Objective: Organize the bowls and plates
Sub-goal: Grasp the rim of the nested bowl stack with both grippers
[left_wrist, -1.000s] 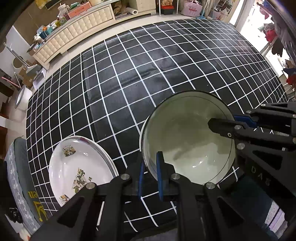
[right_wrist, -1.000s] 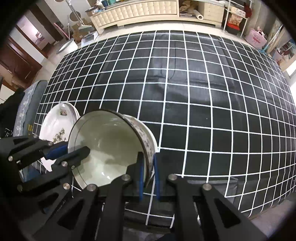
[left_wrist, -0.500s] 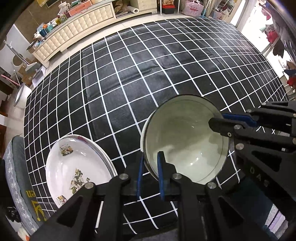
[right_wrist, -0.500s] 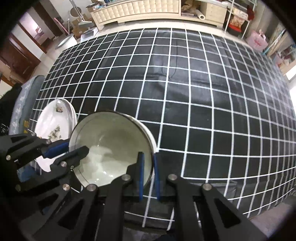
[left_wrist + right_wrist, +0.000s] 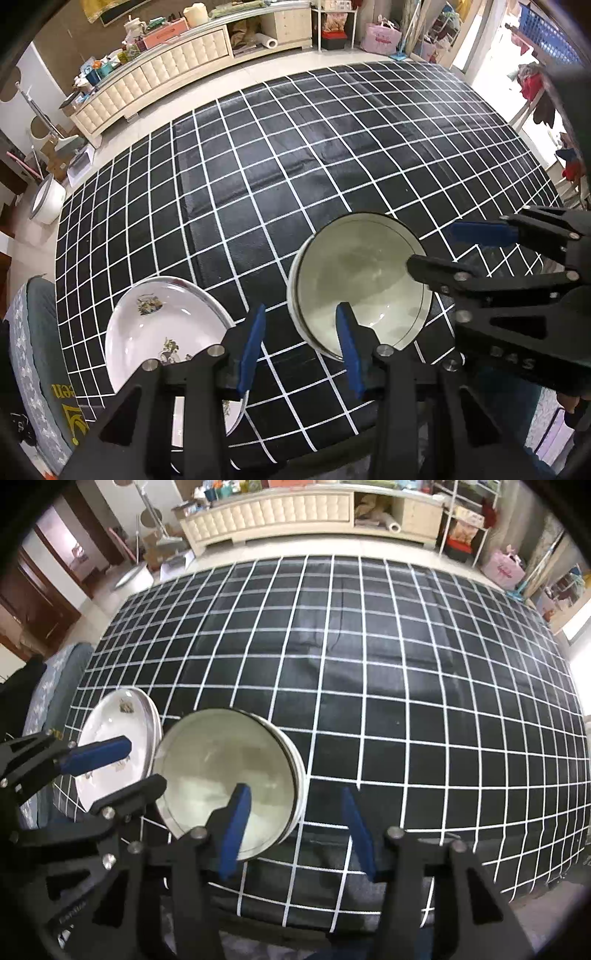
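A white bowl (image 5: pixel 360 280) with a dark rim sits upright on the black grid cloth (image 5: pixel 295 166); it also shows in the right wrist view (image 5: pixel 225 771). It looks stacked on other bowls. A stack of white plates (image 5: pixel 162 332) with bird prints lies to its left, also in the right wrist view (image 5: pixel 114 753). My left gripper (image 5: pixel 301 347) is open, its jaws astride the bowl's near-left rim without touching it. My right gripper (image 5: pixel 295 830) is open, its jaws astride the bowl's right rim; it also shows in the left wrist view (image 5: pixel 458 251).
The cloth's front edge (image 5: pixel 332 923) runs just below the bowl. A grey cushioned seat (image 5: pixel 33 369) stands left of the plates. A long cream cabinet (image 5: pixel 155 74) and shelves stand beyond the table across the floor.
Both grippers have opened and let go of the bowl's rim. The bowl, tilted and held earlier, now rests level on the cloth. Both grippers have pulled back slightly.
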### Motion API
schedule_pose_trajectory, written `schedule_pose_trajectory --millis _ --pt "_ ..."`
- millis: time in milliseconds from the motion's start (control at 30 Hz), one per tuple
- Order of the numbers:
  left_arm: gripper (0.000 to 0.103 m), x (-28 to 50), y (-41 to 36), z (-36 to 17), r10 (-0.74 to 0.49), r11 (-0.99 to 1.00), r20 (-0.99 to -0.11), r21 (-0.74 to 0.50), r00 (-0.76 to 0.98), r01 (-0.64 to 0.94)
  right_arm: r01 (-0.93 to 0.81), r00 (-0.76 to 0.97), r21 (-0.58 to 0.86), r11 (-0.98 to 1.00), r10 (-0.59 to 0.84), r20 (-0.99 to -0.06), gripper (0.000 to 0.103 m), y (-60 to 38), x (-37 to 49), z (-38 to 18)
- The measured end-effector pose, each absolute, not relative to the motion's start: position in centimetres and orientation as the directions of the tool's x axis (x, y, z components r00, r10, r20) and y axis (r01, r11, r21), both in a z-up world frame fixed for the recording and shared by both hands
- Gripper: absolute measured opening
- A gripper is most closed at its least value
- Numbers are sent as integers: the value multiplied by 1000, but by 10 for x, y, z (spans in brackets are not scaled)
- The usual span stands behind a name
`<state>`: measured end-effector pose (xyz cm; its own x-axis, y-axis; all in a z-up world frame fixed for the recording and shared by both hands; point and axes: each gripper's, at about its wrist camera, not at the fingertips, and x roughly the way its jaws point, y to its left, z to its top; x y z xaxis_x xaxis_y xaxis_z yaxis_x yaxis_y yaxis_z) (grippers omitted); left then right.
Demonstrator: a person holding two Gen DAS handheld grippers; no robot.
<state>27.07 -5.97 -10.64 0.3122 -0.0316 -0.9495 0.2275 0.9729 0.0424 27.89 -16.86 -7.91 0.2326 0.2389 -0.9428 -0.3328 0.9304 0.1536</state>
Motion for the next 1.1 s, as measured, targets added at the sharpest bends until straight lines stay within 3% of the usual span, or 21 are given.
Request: schedule_pose_trajectory --millis 100,167,333,800,1100 --pt "46 268 -55 -105 -37 973 -944 41 327 228 -324 246 155 933 241 -939 64 -172 275 -75" --pt "46 268 -52 -107 -44 975 -945 31 325 222 -312 266 138 940 226 -937 79 -173 275 -74" --pt "56 269 -49 -116 -41 977 -948 28 316 210 -289 247 130 949 205 -947 89 -168 279 -87" --pt "56 288 -43 -146 -54 980 -962 0 267 199 -230 195 114 967 160 -968 91 -168 294 -122" --pt "56 301 -46 -169 -65 984 -971 -25 229 177 -201 138 193 961 222 -965 91 -176 300 -142"
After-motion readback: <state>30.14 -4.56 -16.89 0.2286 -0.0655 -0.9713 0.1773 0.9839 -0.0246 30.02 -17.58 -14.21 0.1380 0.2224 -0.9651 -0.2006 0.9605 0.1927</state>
